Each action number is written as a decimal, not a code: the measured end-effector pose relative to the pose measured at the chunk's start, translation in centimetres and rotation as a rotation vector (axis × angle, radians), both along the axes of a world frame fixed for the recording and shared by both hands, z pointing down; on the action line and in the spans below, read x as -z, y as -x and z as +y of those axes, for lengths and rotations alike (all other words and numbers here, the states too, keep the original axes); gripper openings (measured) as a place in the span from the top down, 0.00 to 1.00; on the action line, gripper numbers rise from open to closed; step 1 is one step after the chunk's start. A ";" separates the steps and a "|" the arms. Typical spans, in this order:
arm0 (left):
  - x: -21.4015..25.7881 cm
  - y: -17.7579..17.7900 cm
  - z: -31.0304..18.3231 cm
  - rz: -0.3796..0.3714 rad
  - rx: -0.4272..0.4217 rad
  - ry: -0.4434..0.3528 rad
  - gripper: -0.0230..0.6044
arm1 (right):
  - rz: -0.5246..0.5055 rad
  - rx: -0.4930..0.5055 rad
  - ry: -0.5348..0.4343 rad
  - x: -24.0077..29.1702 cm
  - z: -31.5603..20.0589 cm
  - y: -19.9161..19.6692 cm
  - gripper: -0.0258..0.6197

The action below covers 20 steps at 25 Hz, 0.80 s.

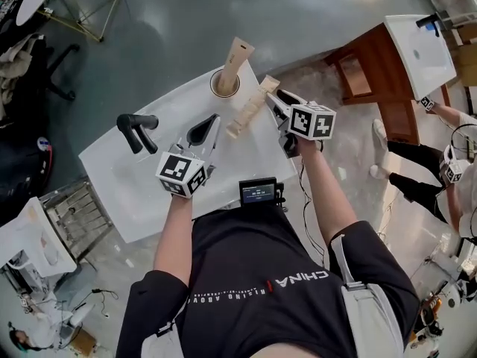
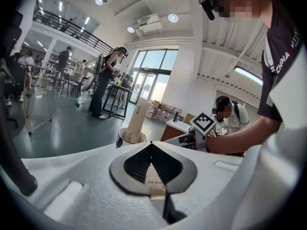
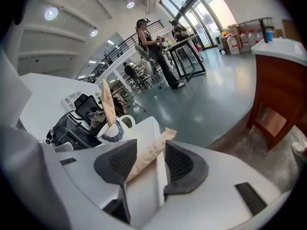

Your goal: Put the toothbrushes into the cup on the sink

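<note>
Straddling the wrapped toothbrush (image 3: 152, 150) with the right gripper (image 1: 276, 101), jaws spread wide, long axis slanting across them; cup (image 1: 216, 89) near, ahead-left; left gripper (image 1: 203, 131) pinched shut alongside.

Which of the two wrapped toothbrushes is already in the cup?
The upright toothbrush, standing in the cup at the far edge of the sink. The other toothbrush lies on it, between the open fingers of the right gripper.

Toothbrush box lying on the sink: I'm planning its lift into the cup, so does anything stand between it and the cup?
Nothing visible stands between the lying toothbrush box and the cup. Another boxed toothbrush already stands in the cup, taking part of its mouth.
</note>
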State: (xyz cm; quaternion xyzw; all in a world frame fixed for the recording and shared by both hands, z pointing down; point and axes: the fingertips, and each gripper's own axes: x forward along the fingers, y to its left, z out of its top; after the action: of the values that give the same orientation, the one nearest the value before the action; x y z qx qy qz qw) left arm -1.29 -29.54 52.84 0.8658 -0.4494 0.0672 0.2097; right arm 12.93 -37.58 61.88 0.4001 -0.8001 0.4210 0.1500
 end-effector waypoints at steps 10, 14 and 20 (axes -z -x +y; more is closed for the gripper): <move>-1.9 0.8 -0.5 -0.033 0.012 0.063 0.95 | -0.059 -0.003 0.075 -2.4 -2.1 0.9 0.76; -1.8 1.0 -0.6 -0.032 0.012 0.061 0.95 | -0.046 0.018 0.058 -2.4 -2.0 1.5 0.85; -1.4 0.8 -0.4 -0.025 -0.003 0.042 0.95 | -0.008 0.026 -0.014 -0.9 -2.2 1.5 0.94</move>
State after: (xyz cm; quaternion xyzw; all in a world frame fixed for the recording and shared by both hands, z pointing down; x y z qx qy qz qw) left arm -2.14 -29.97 54.25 0.8610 -0.4492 0.0878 0.2219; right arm 11.40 -39.74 62.75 0.3892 -0.8086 0.4151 0.1494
